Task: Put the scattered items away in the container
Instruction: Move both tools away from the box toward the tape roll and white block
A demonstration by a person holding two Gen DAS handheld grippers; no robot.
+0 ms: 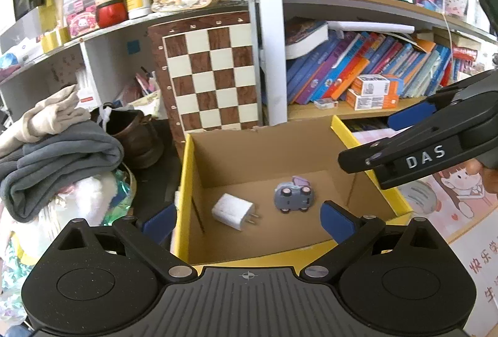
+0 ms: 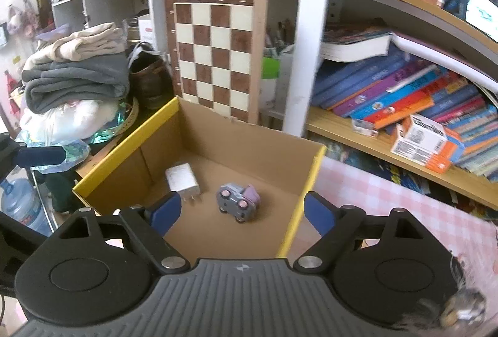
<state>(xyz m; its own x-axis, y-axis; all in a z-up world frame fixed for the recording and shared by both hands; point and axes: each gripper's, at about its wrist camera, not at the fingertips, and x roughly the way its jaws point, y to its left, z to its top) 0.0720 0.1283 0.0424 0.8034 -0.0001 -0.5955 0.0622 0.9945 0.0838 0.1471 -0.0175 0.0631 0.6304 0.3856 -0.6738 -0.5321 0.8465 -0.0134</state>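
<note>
An open cardboard box with a yellow rim [image 1: 183, 181] [image 2: 124, 147] stands in front of the shelves. Inside it lie a white plug charger [image 1: 233, 211] [image 2: 183, 181] and a small grey-purple toy car [image 1: 294, 195] [image 2: 239, 201], a little apart on the box floor. My left gripper [image 1: 249, 220] is open and empty, above the box's near edge. My right gripper [image 2: 241, 212] is open and empty, above the box's near right corner. The right gripper also shows at the right in the left wrist view [image 1: 414, 131], above the box's right wall.
A chessboard [image 1: 211, 72] [image 2: 214, 57] leans upright behind the box. Folded clothes [image 1: 62, 156] [image 2: 77, 72] and a brown shoe [image 1: 140, 131] lie to the left. Bookshelves [image 1: 373, 72] [image 2: 404, 94] fill the right. A pink checked cloth [image 2: 389, 197] covers the table to the right.
</note>
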